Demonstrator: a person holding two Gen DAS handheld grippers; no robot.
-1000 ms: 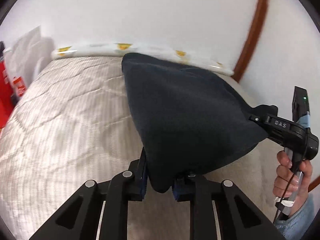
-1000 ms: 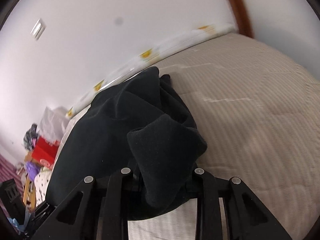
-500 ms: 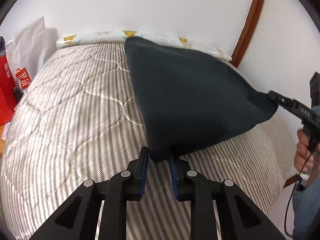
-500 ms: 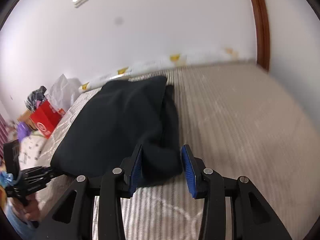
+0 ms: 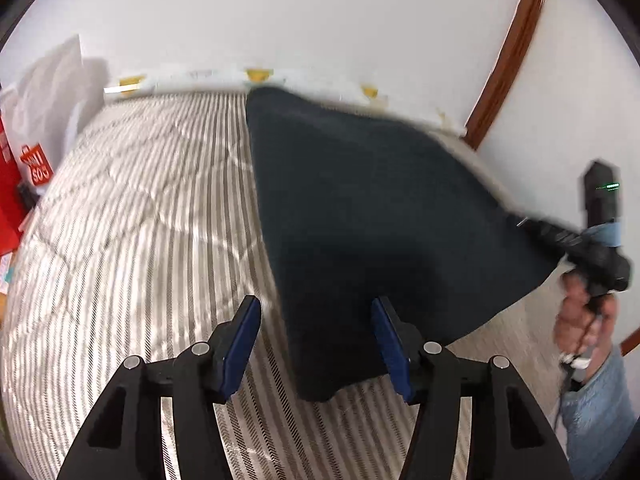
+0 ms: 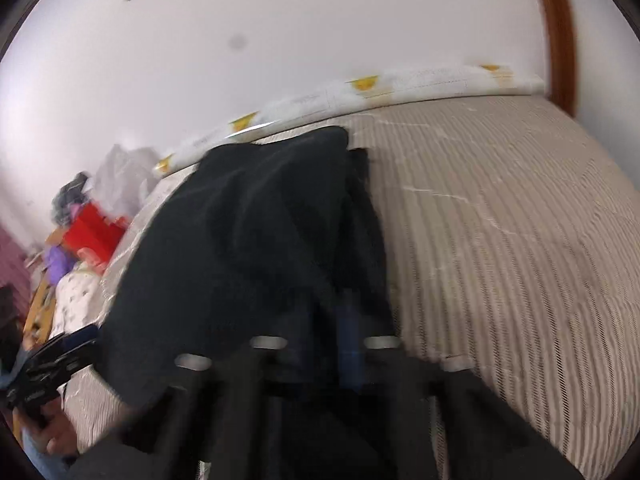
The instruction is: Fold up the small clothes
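Dark cloth (image 5: 372, 216) spread on the striped bed (image 5: 132, 220), far corner up by the yellow-patterned roll (image 6: 360, 88) along the wall, near corner lying between the left gripper's (image 5: 316, 344) blue pads (image 5: 240, 340). Left jaws about half open, just widened, not pressing on the cloth though its corner sits between them. Cloth's right-hand corner drawn out toward the right gripper (image 5: 532, 226), seen at the edge of the left view, held in a hand (image 5: 580, 312) with a blue sleeve (image 5: 596, 412) below.

In the blurred right view, right gripper (image 6: 320, 320) buried under dark folds; jaws just closed, fully shut, on the cloth as far as the blur allows. Cloth (image 6: 256, 248) bunched there in loose folds. Left gripper (image 6: 52, 364) visible low at the left edge.

Beside the bed, white bag (image 5: 44, 92), red bag (image 5: 10, 196), clutter (image 6: 76, 240). Brown trim (image 5: 508, 52) on the white wall.
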